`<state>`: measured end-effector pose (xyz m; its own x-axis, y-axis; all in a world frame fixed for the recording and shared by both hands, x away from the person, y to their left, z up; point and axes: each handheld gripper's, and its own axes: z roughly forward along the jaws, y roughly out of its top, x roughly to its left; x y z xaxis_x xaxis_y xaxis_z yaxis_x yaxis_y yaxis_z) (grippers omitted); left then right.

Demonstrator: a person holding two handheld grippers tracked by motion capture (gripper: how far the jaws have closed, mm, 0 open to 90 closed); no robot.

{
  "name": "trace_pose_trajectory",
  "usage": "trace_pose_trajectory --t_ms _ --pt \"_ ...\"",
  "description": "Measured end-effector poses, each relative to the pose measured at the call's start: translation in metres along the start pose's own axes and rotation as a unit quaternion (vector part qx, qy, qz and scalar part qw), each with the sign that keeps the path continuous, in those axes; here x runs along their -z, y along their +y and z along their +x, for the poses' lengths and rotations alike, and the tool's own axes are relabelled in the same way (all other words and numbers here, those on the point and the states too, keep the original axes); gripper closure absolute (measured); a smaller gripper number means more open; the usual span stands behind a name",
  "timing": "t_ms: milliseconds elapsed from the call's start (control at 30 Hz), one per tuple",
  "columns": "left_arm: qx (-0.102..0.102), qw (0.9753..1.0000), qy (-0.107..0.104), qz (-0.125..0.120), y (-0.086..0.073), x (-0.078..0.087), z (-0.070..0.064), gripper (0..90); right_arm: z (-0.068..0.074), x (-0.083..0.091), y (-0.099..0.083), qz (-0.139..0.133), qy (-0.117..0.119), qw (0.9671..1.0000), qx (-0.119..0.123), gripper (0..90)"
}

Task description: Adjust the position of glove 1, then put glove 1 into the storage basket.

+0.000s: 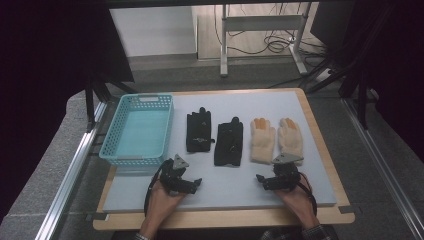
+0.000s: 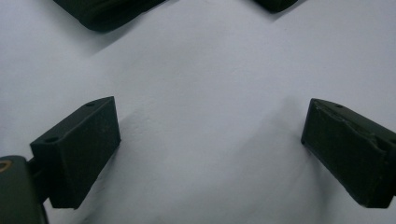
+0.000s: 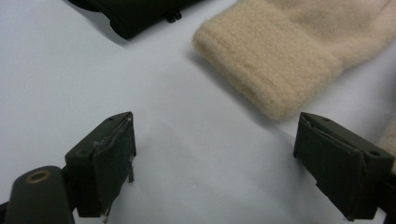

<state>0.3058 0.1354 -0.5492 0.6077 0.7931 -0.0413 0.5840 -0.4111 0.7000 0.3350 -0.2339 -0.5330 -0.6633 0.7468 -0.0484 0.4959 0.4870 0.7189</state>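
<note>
Presently, four gloves are laid in a row across the grey table top (image 1: 300, 107): two black gloves (image 1: 199, 131) (image 1: 229, 141) at the centre and two cream knitted gloves (image 1: 262, 140) (image 1: 290, 137) to their right. A turquoise basket (image 1: 165, 127) stands empty at the left edge, just beside the nearer black glove.

The left gripper (image 1: 197, 183) is held low over bare table, short of the black gloves; its jaws stand wide apart and nothing is held between them. In the left gripper view, only the dark cuff edges (image 2: 107, 14) are seen at the top. The right gripper (image 1: 260, 179) is likewise spread wide and empty, and in the right gripper view a cream cuff (image 3: 266, 65) lies just ahead of its jaws, not yet touched.

The step in hand is judged to be the approach before a first pick. For the next move, the right gripper would need to be advanced onto the cuff and closed on the knit, presumably for transfer to the basket.
</note>
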Motion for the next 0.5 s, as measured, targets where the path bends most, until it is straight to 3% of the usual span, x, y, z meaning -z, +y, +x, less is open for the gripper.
trace_pose_trajectory --t_ms 500 --pt "0.000 1.0000 -0.001 0.000 -0.0002 0.0000 0.0002 4.7 0.0004 -0.0001 -0.0002 -0.001 -0.002 1.0000 0.001 12.4"
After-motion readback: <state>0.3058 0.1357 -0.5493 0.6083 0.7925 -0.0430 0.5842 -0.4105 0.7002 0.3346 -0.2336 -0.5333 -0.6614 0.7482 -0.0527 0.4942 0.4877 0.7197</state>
